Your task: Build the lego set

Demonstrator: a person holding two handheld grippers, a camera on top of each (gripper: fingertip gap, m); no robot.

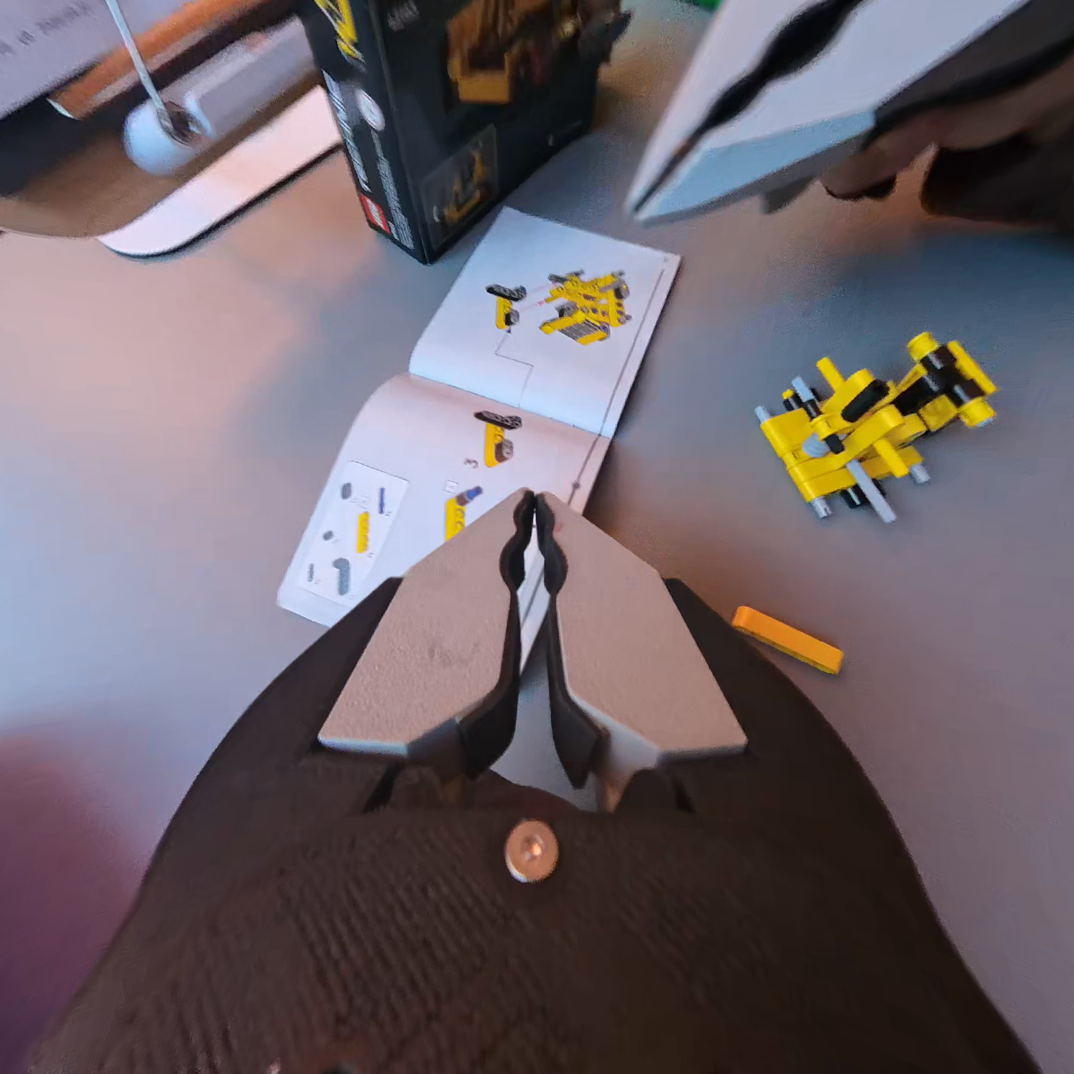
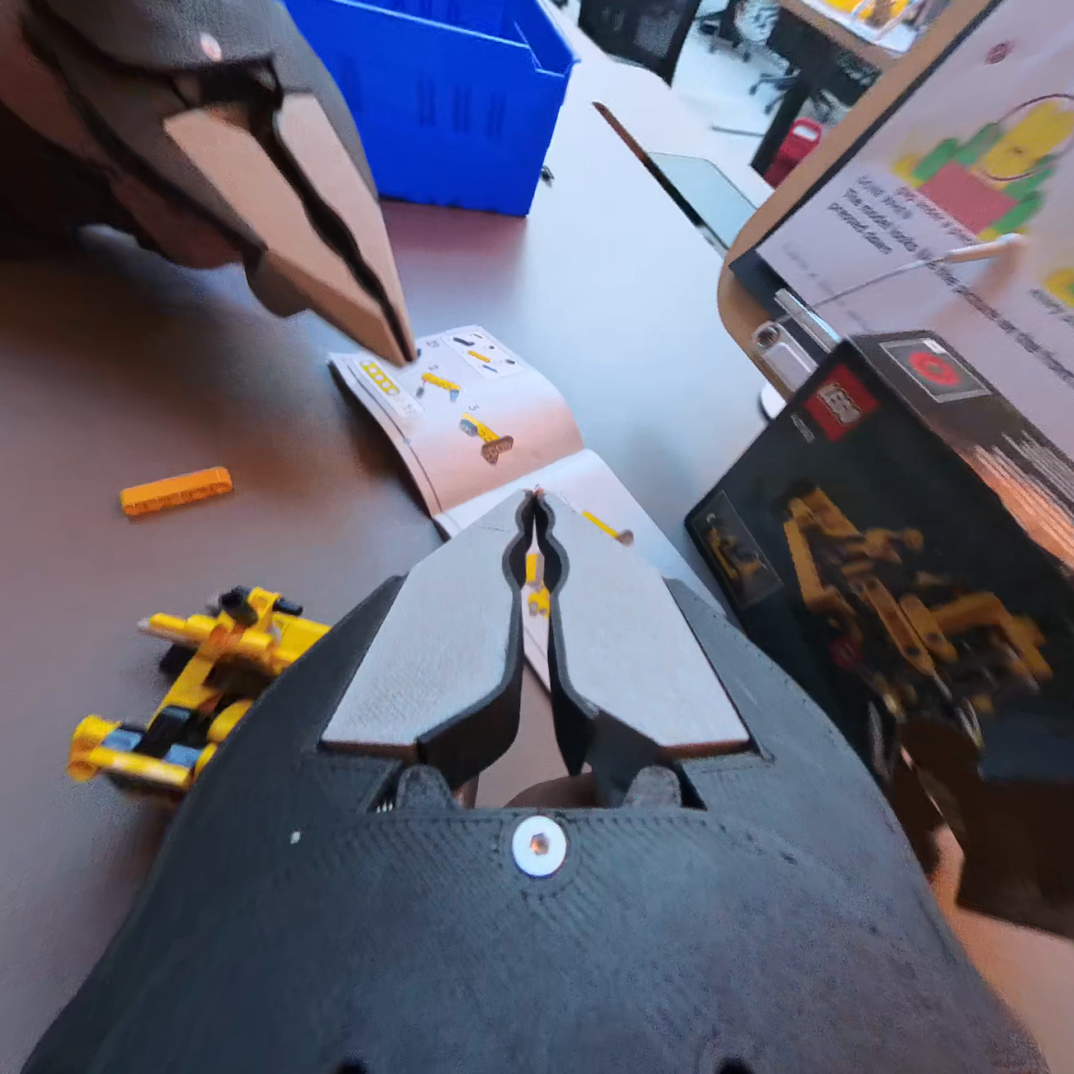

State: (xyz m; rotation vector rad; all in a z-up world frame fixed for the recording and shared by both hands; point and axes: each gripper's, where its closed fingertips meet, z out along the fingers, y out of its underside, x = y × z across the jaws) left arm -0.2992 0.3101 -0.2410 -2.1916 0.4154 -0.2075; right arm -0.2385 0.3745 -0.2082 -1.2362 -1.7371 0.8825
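Note:
An open instruction booklet [image 1: 523,360] [image 2: 494,418] lies on the grey table. My left gripper [image 1: 534,500] is shut, its tips down on the booklet's near page; it also shows in the right wrist view [image 2: 407,354], touching the page's far edge. My right gripper [image 2: 534,494] is shut and hovers over the booklet's other page; it also shows in the left wrist view [image 1: 639,203], raised above the table. A part-built yellow and black lego model [image 1: 872,424] [image 2: 192,680] lies beside the booklet. A loose orange beam [image 1: 787,639] [image 2: 174,491] lies near it.
The black lego box [image 1: 459,116] [image 2: 872,610] stands upright behind the booklet. A monitor [image 2: 959,174] on a white stand [image 1: 221,192] is next to the box. A blue bin [image 2: 453,99] stands at the table's far side. The left gripper's tips are roughly 10 centimeters from the right gripper's. Both grippers' tips are roughly 25 centimeters from the monitor [image 2: 959,174].

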